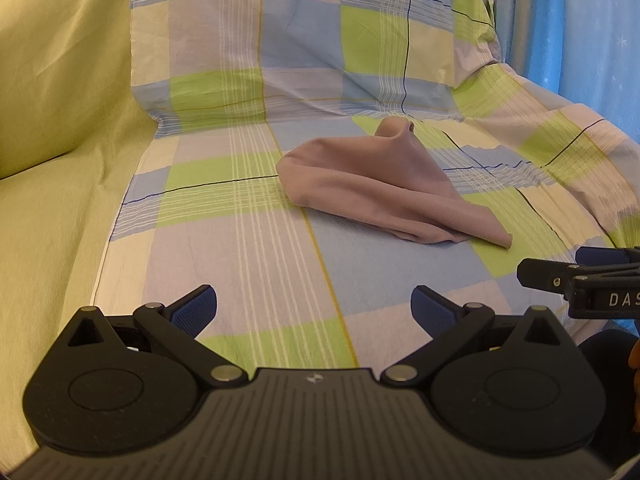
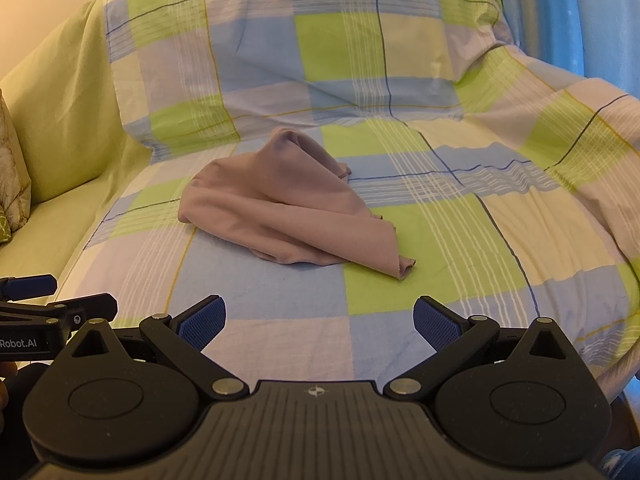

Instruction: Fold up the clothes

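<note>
Checked bedsheet (image 1: 248, 240) carries one crumpled mauve garment (image 1: 384, 188), possibly a shirt; we hold left hand-held gripper (image 1: 314, 308) and right hand-held gripper (image 2: 320, 318) released, short of it, ready to grasp.

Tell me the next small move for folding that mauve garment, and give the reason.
Probably bring the right gripper forward to the garment's near twisted corner and pinch it. Both grippers are open and empty, the left gripper too, short of the garment, which lies crumpled on the checked sheet; that corner lies nearest the right gripper.
</note>
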`<state>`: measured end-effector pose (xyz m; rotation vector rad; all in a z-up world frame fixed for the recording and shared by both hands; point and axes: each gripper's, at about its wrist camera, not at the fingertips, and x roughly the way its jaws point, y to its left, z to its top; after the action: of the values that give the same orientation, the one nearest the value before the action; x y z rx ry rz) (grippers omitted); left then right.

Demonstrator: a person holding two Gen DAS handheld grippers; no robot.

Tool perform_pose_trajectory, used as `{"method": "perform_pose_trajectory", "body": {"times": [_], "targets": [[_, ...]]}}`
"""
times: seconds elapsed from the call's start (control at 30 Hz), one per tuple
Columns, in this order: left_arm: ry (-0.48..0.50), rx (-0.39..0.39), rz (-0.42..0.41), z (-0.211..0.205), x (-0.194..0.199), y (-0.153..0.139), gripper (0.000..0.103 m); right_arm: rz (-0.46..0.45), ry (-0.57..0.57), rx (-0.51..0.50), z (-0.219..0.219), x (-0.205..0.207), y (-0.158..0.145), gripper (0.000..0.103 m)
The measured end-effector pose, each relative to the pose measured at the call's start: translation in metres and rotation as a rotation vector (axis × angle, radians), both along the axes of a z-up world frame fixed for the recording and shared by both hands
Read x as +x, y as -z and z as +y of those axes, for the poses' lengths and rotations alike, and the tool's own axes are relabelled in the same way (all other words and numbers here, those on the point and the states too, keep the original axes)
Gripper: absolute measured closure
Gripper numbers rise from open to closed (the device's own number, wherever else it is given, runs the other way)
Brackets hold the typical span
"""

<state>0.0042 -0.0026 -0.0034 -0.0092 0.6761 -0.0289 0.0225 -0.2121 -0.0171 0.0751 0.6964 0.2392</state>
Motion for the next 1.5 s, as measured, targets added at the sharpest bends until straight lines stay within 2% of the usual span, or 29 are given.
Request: {"method": "perform_pose_trajectory", "body": {"times": [1.5], "targets": [[0.011, -0.012, -0.001, 0.0009, 0.0007, 0.0001, 0.001, 0.007, 0.006, 0.012, 0.0000, 0.0013, 0.0003, 0.000]]}}
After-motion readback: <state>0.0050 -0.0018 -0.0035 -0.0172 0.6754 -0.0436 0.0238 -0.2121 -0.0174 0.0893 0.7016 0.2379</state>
